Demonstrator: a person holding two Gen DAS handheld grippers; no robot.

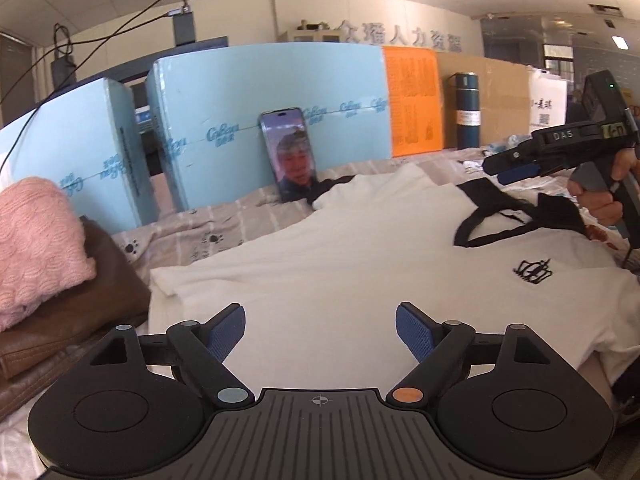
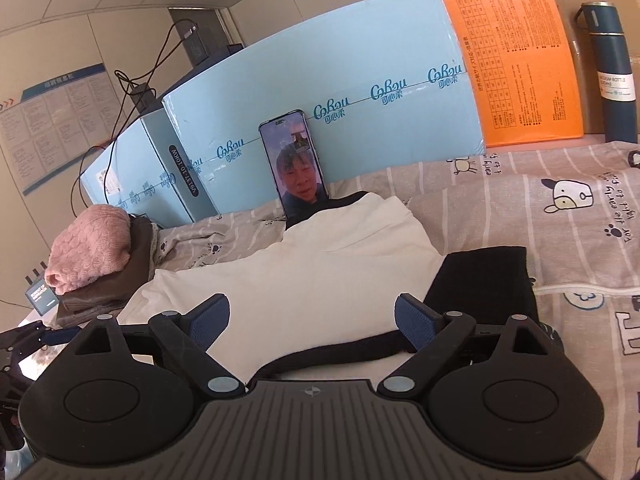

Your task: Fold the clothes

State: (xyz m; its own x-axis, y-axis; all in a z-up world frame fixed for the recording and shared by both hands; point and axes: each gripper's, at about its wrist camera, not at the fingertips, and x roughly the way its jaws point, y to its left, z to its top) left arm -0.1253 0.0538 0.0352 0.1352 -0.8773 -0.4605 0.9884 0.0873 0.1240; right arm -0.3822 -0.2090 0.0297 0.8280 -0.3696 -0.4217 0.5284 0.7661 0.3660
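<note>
While a white T-shirt [image 1: 340,264] with black collar trim and a small black crown emblem lies spread on the patterned bedsheet [image 2: 560,184], the left gripper [image 1: 320,332] hangs just above its lower part with both blue-padded fingers spread wide and nothing between them. Seen from its own camera, the right gripper [image 2: 312,320] is likewise released, its fingers parted over the shirt near the black collar and a black sleeve cuff [image 2: 484,276]; whether the right-hand pad touches the trim is hard to judge from this angle. From the left wrist view, a hand [image 1: 600,196] grips that tool's handle beside the neckline. At the left, a pink knitted sweater [image 2: 90,248] sits folded on a brown garment [image 1: 80,300]. A phone [image 2: 294,164] leans against the light-blue boxes [image 2: 360,60] behind the shirt, with an orange sheet [image 2: 524,52] and a dark blue bottle [image 2: 614,64] farther right.
</note>
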